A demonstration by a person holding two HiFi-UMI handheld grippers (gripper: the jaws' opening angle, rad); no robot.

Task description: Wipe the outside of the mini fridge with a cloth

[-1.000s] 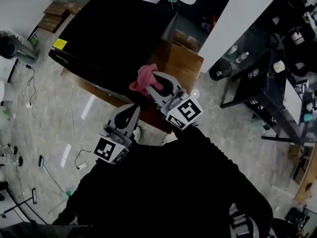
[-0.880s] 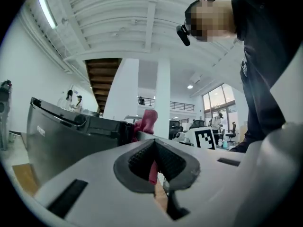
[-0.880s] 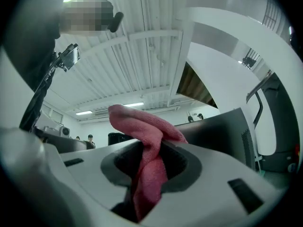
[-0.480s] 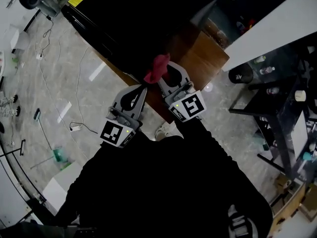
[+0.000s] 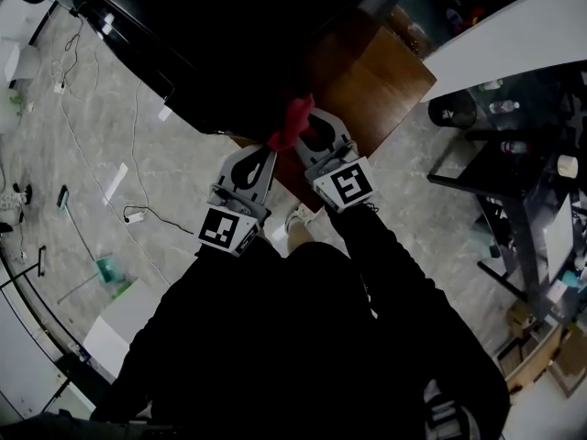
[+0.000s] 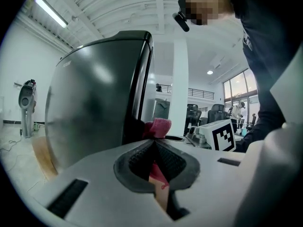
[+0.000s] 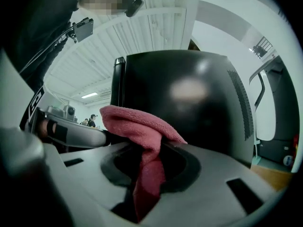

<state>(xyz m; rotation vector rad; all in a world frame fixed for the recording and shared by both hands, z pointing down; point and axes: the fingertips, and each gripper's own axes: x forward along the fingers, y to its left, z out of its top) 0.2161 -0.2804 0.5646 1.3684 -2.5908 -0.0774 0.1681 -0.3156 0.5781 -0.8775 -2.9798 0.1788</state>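
The black mini fridge (image 5: pixel 229 44) fills the top of the head view and stands tall in the left gripper view (image 6: pixel 94 103) and the right gripper view (image 7: pixel 189 103). My right gripper (image 5: pixel 305 125) is shut on a red cloth (image 5: pixel 295 117), which bunches over its jaw tips (image 7: pixel 137 122) close to the fridge's front lower edge. My left gripper (image 5: pixel 269 151) sits just left of it with jaws shut, its tips against the cloth's hanging end (image 6: pixel 158 126). The left gripper's body (image 7: pixel 71 134) reaches in from the left toward the cloth.
The fridge stands on a low wooden platform (image 5: pixel 376 71). Cables (image 5: pixel 138 214) lie on the marble floor at left. A white column (image 5: pixel 514 35) and a black shelf rack (image 5: pixel 514 181) stand at right. My shoe (image 5: pixel 298 218) shows below the grippers.
Both grippers have moved up toward the fridge's lower edge. The left gripper has closed the gap to the cloth and now touches it; the right still holds the cloth.
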